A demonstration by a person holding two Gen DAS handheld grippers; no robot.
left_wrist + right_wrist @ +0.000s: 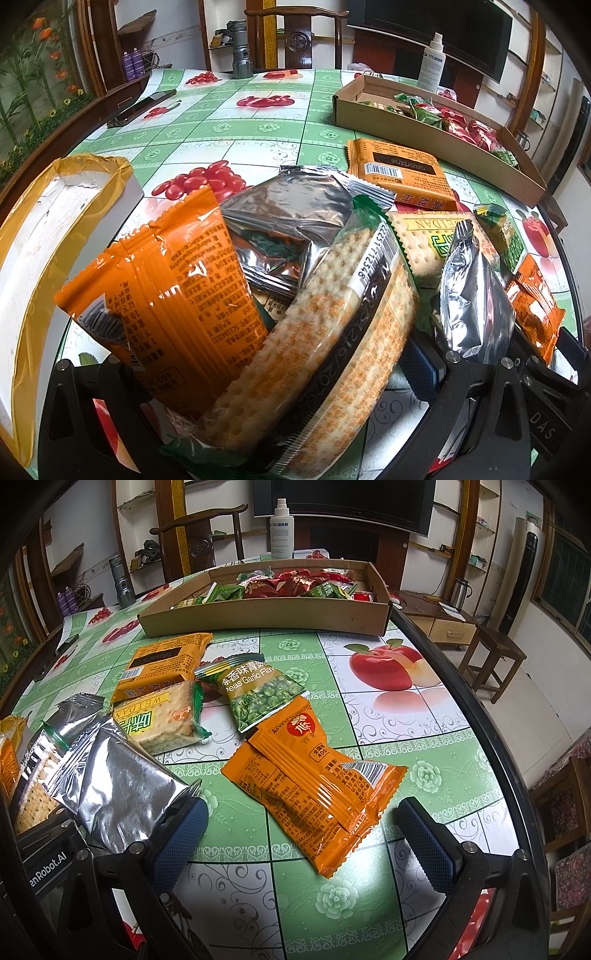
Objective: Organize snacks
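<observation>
In the left wrist view my left gripper (pixel 280 402) is wide open over a heap of snacks: an orange packet (pixel 173 295), a cracker pack (pixel 325 354) and silver packets (pixel 280 221) lie between and ahead of its fingers, none gripped. In the right wrist view my right gripper (pixel 299 834) is open, low over the table, with an orange packet (pixel 314 790) between its blue pads (pixel 177 845). A green peas packet (pixel 255 690), a cracker pack (pixel 162 716) and an orange biscuit pack (pixel 166 661) lie beyond. A cardboard tray (pixel 258 616) of red and green packets stands at the back.
A white box with yellow tape (pixel 44 258) stands at the left. A spray bottle (pixel 281 528), a grey flashlight (pixel 241 51) and a dark flat remote-like object (pixel 142 107) are at the far side. The table's dark edge (pixel 491 731) runs along the right; chairs stand beyond.
</observation>
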